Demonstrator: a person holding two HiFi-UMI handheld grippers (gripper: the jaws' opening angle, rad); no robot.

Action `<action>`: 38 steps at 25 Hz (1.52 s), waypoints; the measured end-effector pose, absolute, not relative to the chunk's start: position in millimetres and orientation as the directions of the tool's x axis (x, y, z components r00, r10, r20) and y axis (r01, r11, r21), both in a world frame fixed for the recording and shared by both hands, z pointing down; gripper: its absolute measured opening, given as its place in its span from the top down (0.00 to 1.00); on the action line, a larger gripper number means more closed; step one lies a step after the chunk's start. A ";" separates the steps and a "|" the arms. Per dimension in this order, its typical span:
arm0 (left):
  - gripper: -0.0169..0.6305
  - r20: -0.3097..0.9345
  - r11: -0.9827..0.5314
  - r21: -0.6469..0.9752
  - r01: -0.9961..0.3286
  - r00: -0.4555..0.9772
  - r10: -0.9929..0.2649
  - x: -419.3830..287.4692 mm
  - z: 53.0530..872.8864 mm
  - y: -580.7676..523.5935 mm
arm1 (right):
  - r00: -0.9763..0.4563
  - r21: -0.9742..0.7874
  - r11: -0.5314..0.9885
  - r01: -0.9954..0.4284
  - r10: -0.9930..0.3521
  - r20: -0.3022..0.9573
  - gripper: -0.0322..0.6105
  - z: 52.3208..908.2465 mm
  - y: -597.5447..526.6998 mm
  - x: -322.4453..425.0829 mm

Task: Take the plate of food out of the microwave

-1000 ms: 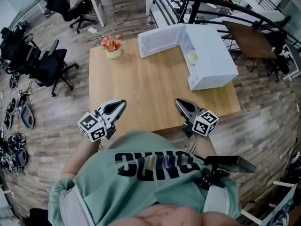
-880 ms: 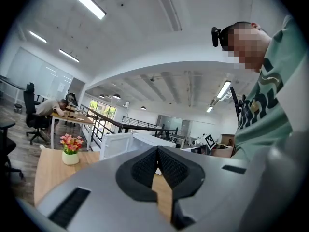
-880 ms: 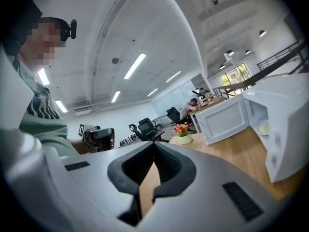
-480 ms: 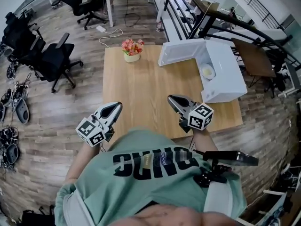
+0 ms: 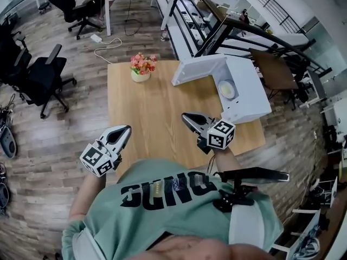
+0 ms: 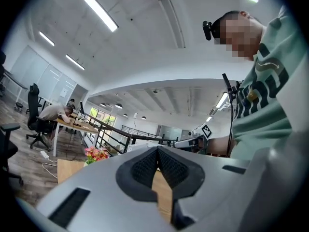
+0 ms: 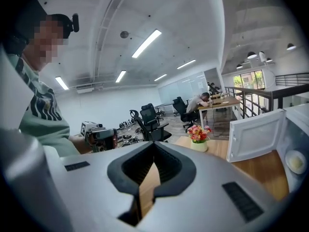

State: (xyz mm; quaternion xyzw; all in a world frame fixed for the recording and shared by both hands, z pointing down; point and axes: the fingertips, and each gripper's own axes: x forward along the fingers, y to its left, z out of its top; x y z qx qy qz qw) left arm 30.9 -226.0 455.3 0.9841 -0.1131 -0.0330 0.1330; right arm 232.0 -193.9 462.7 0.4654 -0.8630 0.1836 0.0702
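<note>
The plate of food [image 5: 226,89], round and pale, sits inside the boxy white microwave [image 5: 250,99] at the far right corner of the smooth wooden table [image 5: 157,118], with the flat door [image 5: 199,69] swung wide open. The left gripper [image 5: 126,129] hangs by the table's near left corner. The right gripper [image 5: 185,116] hangs over its near right part, and each has its ribbed black pads pressed together on nothing.

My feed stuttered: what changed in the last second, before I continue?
Mainly the head view swung; the right gripper seems to have drifted slightly left, away from the open white microwave. Nothing was taken or released. Unchanged: both it and the left gripper shut and empty at the wooden table's near side, round pale plate of food inside.
</note>
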 end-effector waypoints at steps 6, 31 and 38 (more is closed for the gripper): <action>0.97 0.030 -0.938 0.239 -0.253 0.967 -0.253 102.1 464.0 -250.2 | -0.593 -0.349 0.495 -0.796 -0.755 0.279 0.94 506.8 -225.3 299.0; 0.97 0.190 -0.948 0.306 0.085 0.971 0.148 380.3 565.3 -280.7 | 0.364 -0.909 -0.258 -0.328 -0.922 0.130 0.86 734.7 -259.8 669.9; 0.97 0.186 -0.927 0.366 0.083 0.969 0.161 379.5 586.7 -296.4 | 0.508 -0.945 -0.232 -0.233 -0.857 0.085 0.70 742.7 -277.0 708.9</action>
